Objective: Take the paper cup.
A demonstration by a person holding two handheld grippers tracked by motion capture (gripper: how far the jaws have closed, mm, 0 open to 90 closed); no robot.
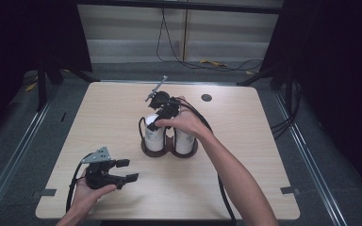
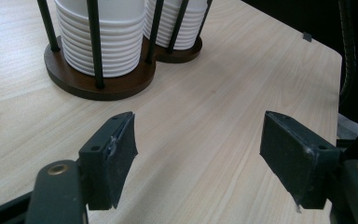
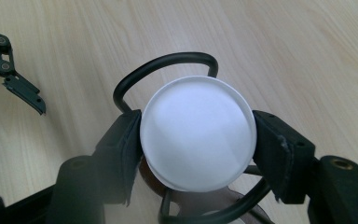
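A brown wooden holder (image 1: 169, 151) with black wire posts stands mid-table and carries two stacks of white cups, a left stack (image 1: 154, 136) and a right stack (image 1: 185, 141). My right gripper (image 1: 154, 123) points down over the left stack. In the right gripper view its pads touch both sides of the top cup (image 3: 196, 126), so the right gripper (image 3: 196, 140) is shut on it. My left gripper (image 1: 128, 170) rests near the front left of the table, open and holding nothing. The left gripper view looks past its jaws (image 2: 198, 144) at the nearer stack (image 2: 105, 42) and the holder's base (image 2: 98, 86).
A black round grommet (image 1: 206, 97) sits in the tabletop at the back right. Grey tape marks lie at the front corners (image 1: 45, 192) (image 1: 290, 190). Bare wood (image 1: 245, 169) stretches to the right of the holder. Cables run over the floor behind the table.
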